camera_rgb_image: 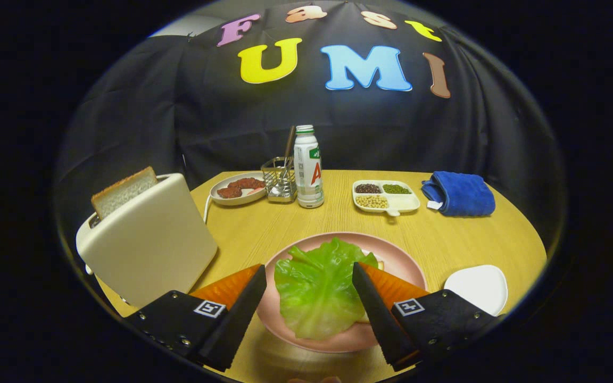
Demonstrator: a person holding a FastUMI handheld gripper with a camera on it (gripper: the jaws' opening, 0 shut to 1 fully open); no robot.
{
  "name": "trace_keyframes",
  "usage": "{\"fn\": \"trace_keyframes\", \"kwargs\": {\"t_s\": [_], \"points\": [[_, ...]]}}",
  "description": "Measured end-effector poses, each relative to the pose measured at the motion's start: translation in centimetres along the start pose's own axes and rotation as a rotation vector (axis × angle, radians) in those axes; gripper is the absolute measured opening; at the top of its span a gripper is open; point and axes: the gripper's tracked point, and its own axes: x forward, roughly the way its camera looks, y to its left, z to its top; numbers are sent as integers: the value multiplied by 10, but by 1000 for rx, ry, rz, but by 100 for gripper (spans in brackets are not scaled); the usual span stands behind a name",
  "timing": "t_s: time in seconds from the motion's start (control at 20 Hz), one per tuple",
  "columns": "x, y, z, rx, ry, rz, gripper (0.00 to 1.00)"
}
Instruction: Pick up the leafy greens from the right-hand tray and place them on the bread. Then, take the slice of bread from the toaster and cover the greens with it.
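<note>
Black cloth hangs behind a round wooden table [445, 239] set with food and kitchenware. Near the front edge, a pink plate [407, 268] holds a leaf of green lettuce [317, 287], which covers most of the bread [380, 262] beneath; only a sliver of bread shows at the leaf's right side. The gripper [309, 274] hangs above the plate with its fingers spread wide, one on either side of the leaf, holding nothing. A cream toaster [147, 239] stands to the left with one slice of bread [124, 191] sticking up from its slot. To the right of the plate lies a white tray [477, 287]. Farther back stand a plate of reddish food [240, 188], a wire holder [279, 181], a white bottle [307, 167], a divided dish of beans [386, 196] and a folded blue cloth [461, 193].
</note>
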Motion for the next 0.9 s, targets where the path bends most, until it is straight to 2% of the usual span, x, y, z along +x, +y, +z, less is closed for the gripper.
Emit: {"fn": "trace_keyframes", "kwargs": {"t_s": [0.15, 0.25, 0.55, 0.9], "points": [[-14, 9, 32, 1, -65, -36, 99], [-23, 28, 56, -6, -120, -30, 99], [-48, 85, 105, -8, -240, 47, 99], [-60, 155, 123, 68, -262, 158, 99]]}}
